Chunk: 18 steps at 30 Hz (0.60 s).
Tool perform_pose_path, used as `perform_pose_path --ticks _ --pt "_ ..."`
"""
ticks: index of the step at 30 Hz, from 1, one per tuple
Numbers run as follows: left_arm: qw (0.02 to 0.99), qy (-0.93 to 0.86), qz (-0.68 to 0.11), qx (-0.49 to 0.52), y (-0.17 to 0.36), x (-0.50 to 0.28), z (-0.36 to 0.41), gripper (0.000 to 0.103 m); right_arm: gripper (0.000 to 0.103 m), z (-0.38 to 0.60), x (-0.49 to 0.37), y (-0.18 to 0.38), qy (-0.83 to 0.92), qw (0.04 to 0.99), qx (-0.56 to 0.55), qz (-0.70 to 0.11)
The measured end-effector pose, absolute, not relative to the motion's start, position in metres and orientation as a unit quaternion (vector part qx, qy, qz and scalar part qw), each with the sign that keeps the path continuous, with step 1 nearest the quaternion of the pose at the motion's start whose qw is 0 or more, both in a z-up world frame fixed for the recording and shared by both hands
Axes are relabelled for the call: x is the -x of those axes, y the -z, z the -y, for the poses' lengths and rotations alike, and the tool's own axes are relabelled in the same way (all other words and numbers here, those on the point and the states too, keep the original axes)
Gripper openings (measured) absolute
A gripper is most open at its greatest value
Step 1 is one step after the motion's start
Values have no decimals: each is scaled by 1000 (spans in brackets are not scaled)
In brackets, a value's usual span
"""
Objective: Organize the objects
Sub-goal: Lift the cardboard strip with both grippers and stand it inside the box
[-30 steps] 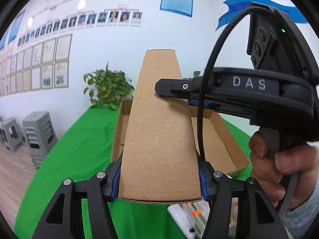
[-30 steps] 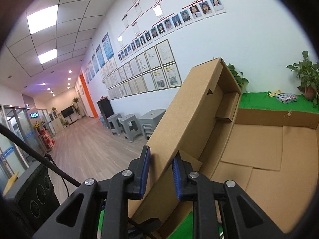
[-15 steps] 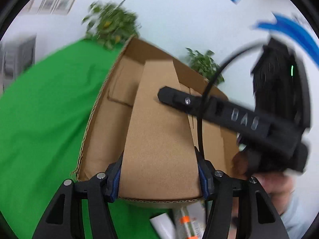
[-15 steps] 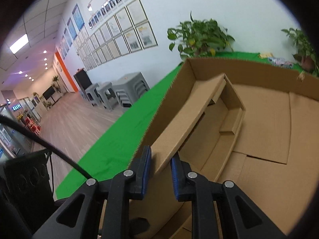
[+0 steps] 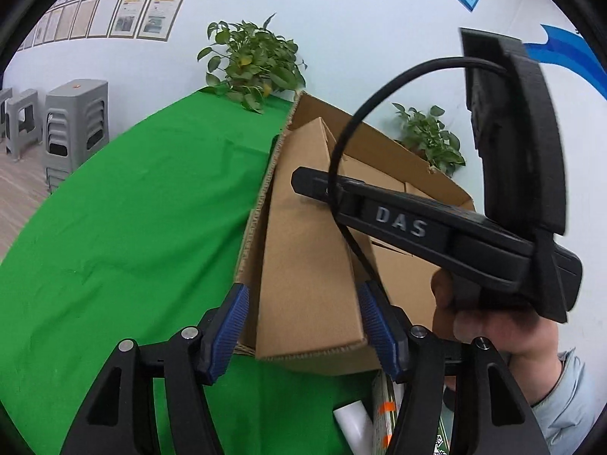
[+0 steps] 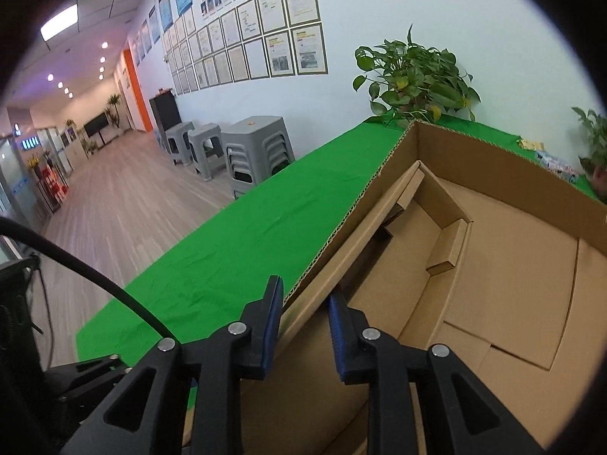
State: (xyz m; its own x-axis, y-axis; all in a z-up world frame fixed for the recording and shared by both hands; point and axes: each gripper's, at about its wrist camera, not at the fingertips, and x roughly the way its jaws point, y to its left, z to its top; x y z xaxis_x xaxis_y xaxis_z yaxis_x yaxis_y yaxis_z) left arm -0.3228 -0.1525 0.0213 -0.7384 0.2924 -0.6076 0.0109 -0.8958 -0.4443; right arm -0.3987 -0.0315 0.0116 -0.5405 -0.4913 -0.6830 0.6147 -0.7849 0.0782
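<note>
Cardboard flap (image 5: pixel 307 265) sits folded down into the open box (image 6: pixel 512 174) on the green surface (image 5: pixel 125 227). Left tongs (image 5: pixel 303 326) straddle it, apparently released; right tongs (image 6: pixel 305 326) clench its edge. Next: let go and withdraw.

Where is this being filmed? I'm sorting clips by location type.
Probably an office or company lobby set up for demonstrations: framed certificates line the wall, stacked grey plastic stools stand by a corridor, and a green-covered table holds a cardboard box and potted plants.
</note>
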Motion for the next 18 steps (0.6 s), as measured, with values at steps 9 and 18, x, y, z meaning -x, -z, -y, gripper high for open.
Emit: perform_pose_path --ticks 9,18 --pt "103 -887 226 388 6 325 171 39 46 9 405 8 872 285 -393 -70" --pt "87 -909 177 367 9 307 170 41 72 -63 388 12 877 248 -410 27"
